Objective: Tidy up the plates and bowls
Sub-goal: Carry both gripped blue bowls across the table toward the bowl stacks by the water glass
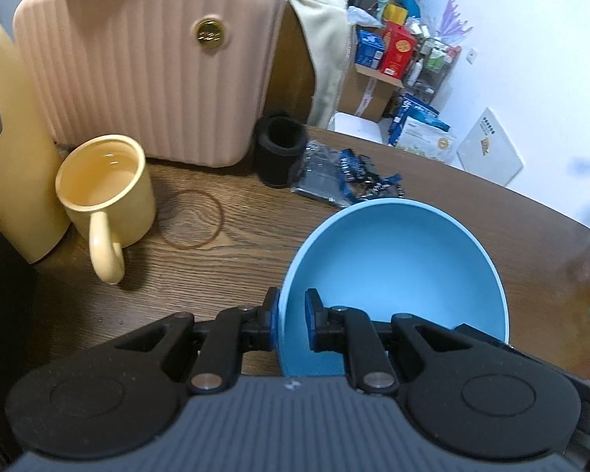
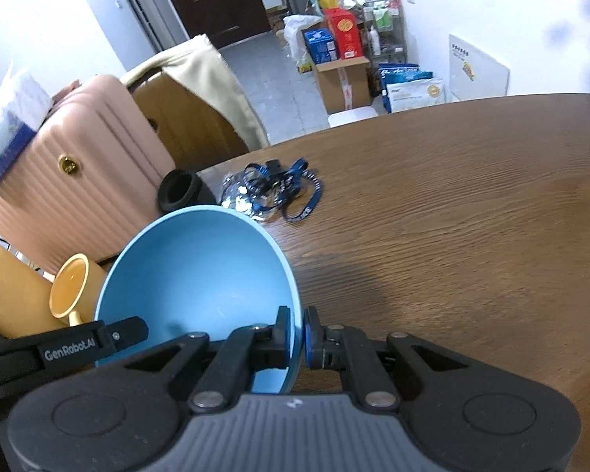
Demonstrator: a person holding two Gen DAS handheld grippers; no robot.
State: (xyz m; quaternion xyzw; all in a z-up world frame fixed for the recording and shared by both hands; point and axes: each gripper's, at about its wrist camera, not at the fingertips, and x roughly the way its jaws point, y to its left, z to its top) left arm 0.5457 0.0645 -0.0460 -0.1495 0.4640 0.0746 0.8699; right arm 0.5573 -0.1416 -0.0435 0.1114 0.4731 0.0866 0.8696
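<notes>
Here, one blue bowl [image 1: 397, 275] is gripped by both tongs at once, each clamped on an opposite side of its rim. The left gripper [image 1: 293, 324] has its jaws closed down on the bowl's left wall: one blue pad sits outside the rim, the other inside the basin, with the thin wall pinched between them. The right gripper [image 2: 295, 338] does the same on the bowl's right wall, one pad inside, one outside, nearly touching through the wall. In the right wrist view the body of the left gripper shows at the bowl's far-left edge, marked with white lettering. The bowl's basin is empty and opens toward the cameras; it lies directly ahead of both sets of fingers, over the brown wooden table [image 2: 452, 216]. Whether its base touches the tabletop I cannot tell. Beyond the bowl, well apart from it, a yellow mug [image 1: 106, 196] stands upright with its handle toward the left wrist camera, beside a tall yellow container [image 1: 11, 149]. A pink ribbed suitcase [image 1: 149, 70] stands behind the mug. Just right of the suitcase is a black cylindrical sleeve [image 1: 279, 149], and next to that a tangle of blue lanyard [image 2: 291, 192] over a shiny packet. A faint ring mark [image 1: 192, 218] lies on the wood between mug and bowl.
</notes>
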